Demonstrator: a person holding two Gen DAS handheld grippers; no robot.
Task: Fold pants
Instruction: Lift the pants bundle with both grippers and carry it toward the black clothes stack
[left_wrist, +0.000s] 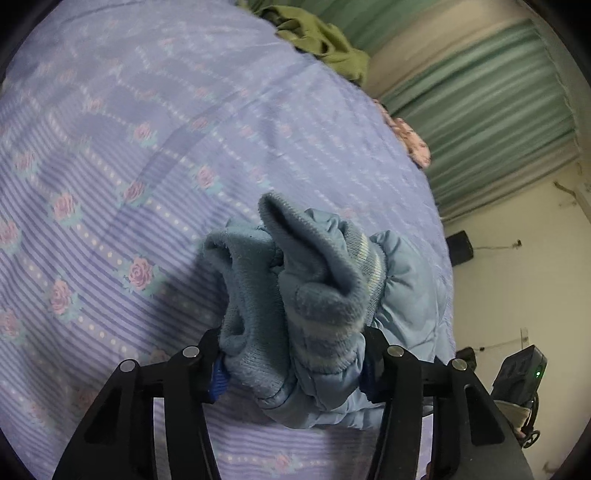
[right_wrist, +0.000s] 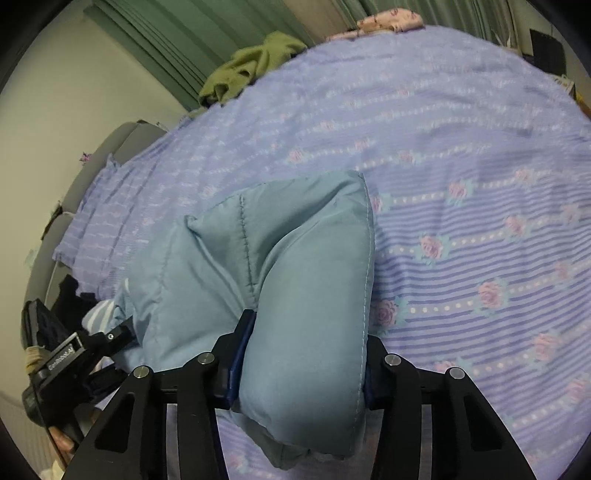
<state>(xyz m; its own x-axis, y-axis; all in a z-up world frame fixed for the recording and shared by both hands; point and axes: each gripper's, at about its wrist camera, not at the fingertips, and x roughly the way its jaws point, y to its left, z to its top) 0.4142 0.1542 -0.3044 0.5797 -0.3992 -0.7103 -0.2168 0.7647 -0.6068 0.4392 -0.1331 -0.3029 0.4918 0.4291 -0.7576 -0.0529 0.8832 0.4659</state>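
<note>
The light blue padded pants (left_wrist: 325, 295) are held up over the bed by both grippers. My left gripper (left_wrist: 291, 365) is shut on their ribbed, fleece-lined waistband (left_wrist: 314, 254), which bunches up between the jaws. My right gripper (right_wrist: 301, 369) is shut on a smooth quilted part of the pants (right_wrist: 280, 258), with a stitched seam running up its middle. The left gripper (right_wrist: 85, 354) shows at the lower left of the right wrist view, next to the same cloth.
The bed is covered by a lilac striped bedspread (left_wrist: 129, 147) with roses. A green garment (left_wrist: 317, 37) and a pink floral cloth (left_wrist: 410, 136) lie at its far edge, by green curtains (left_wrist: 487, 110). A black device (left_wrist: 524, 373) sits beside the bed.
</note>
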